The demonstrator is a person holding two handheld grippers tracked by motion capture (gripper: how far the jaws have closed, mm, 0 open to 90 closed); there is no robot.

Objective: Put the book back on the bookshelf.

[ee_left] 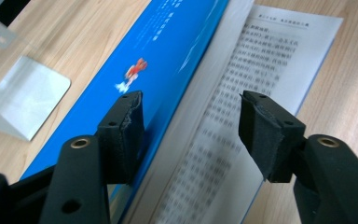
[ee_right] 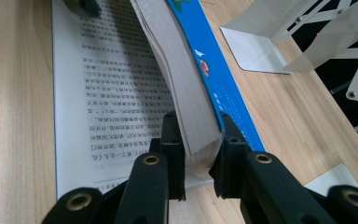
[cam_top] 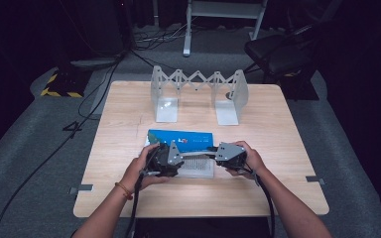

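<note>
A blue-covered book (cam_top: 181, 140) lies open near the middle of the wooden counter (cam_top: 278, 129), its printed page (cam_top: 196, 167) flat toward six o'clock and the blue cover with the bulk of the leaves raised toward twelve. In the right gripper view the right tongs (ee_right: 200, 154) are clamped on the thick block of pages (ee_right: 186, 112) together with the blue cover at one end of the book, one pad against the paper and the other against the cover. In the left gripper view the left tongs (ee_left: 191, 121) stand apart over the other end, one pad over the blue cover (ee_left: 168, 51), the other over the printed page (ee_left: 242, 84), neither pressing. Seen from the high view, the left tongs (cam_top: 182, 157) sit at nine o'clock of the book and the right tongs (cam_top: 212, 152) at three, each held in a hand coming up from six o'clock. Toward twelve o'clock, well apart from the book, an expanding white book rack (cam_top: 198, 91) stands on the counter with its two end plates facing the person.
</note>
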